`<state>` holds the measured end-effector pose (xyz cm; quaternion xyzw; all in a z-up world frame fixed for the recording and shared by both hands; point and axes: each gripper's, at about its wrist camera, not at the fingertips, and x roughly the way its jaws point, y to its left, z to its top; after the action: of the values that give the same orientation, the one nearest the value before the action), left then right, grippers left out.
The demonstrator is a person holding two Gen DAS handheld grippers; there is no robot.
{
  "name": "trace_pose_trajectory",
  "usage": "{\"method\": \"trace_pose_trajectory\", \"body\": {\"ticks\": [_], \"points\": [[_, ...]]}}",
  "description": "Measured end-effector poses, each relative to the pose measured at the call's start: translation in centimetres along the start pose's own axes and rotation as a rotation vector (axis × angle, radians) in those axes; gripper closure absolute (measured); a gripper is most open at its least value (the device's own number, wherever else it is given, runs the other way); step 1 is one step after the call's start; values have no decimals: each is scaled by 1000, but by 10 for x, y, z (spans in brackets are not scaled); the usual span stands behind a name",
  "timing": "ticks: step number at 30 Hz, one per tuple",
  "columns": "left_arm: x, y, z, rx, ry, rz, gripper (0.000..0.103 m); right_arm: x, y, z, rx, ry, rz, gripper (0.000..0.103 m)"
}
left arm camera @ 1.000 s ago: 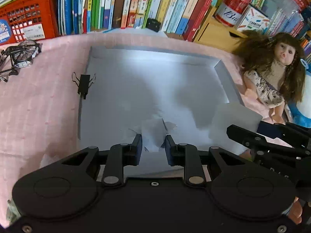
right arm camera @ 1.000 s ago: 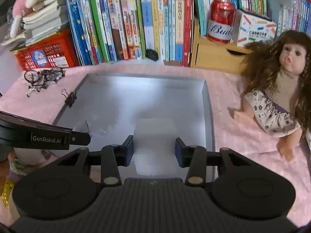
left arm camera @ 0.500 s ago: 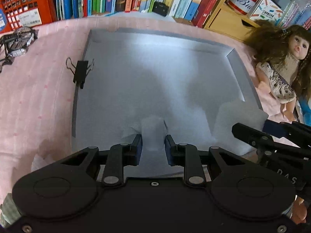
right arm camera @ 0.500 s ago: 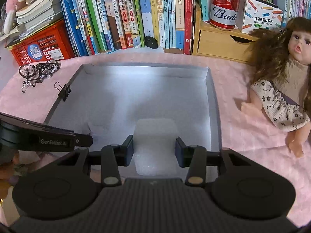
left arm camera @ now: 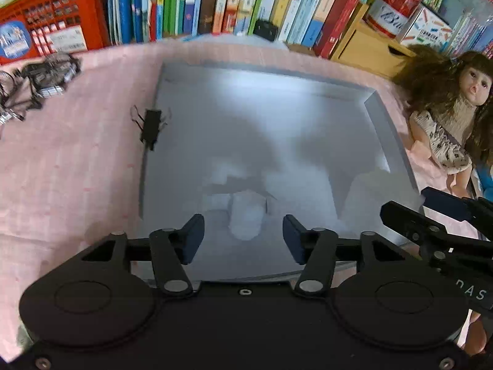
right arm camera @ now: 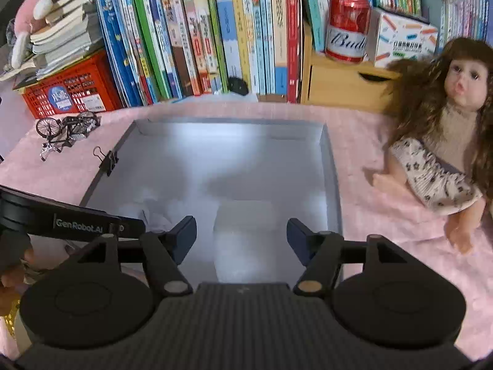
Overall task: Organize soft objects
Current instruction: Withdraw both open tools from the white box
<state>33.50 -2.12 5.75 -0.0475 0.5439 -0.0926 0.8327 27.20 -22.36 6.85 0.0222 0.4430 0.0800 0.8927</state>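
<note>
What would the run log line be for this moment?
left gripper: open, above crumpled white tissue | right gripper: open, above white foam block | both pieces inside shallow grey tray

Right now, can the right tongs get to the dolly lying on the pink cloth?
Probably yes. The right tongs are open and empty, above the white foam block in the grey tray. The doll lies outside the tray to the right, with only bare pink cloth between them.
</note>
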Motion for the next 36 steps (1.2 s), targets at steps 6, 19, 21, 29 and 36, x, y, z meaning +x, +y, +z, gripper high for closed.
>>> {"method": "trace_pose_trajectory", "body": {"ticks": [6,19,21,29,36], "points": [[-35,-7,-13,48,-63,16,40,-29,3,-3,-31,-59,0,23],[-117,-4,-79,146,-252,5,29,-110,27,-47,-151,-249,42,17],[-125,0,-92,150,-272,1,29,-121,30,-57,-170,-277,53,17],[-145,13,-145,158,-333,-17,26,-152,41,-97,-212,-357,88,15],[-149,24,-189,146,-385,-16,25,-164,52,-130,-224,-392,119,13]]}}
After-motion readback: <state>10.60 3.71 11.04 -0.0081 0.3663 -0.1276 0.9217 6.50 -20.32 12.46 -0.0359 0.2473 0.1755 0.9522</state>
